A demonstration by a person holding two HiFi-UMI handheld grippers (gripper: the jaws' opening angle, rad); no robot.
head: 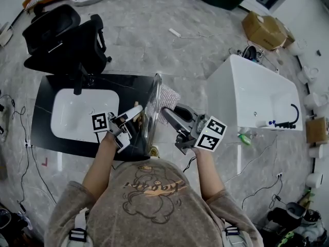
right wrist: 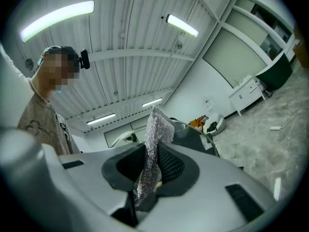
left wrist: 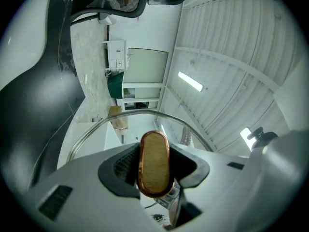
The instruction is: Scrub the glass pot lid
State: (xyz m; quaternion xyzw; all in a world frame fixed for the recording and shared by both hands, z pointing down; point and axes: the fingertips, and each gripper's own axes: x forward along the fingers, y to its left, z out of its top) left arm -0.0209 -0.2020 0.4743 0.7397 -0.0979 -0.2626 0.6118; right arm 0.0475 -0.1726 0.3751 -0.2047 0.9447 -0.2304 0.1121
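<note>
At far left in the head view, a black office chair (head: 61, 35) stands behind a black counter (head: 128, 86) with a white sink (head: 77, 112) set into it. Just right of the basin, my left gripper (head: 132, 116) is clamped on the wood-coloured, copper-rimmed knob (left wrist: 154, 163) of the glass pot lid (head: 152, 107). The left gripper view shows both pads pressed against the knob's sides, with the lid's metal rim (left wrist: 145, 111) arching beyond it.

The lid is held up on edge over the counter's right end, between the two tools, and seen nearly edge-on from above.

Immediately to its right is a silvery mesh scrubbing cloth (head: 168, 98), pinched in my right gripper (head: 169, 113). In the right gripper view the jaws are closed on the cloth's (right wrist: 157, 134) lower part and its free end stands up above them. The cloth lies just beside the lid's right face; I cannot tell whether the two touch.

Both grippers reach forward from the person's forearms at the bottom of the frame. Further right stands a large white tub (head: 257, 96), and beyond it, at upper right, a cardboard box (head: 264, 30) sits on the grey marbled floor (head: 144, 30).
</note>
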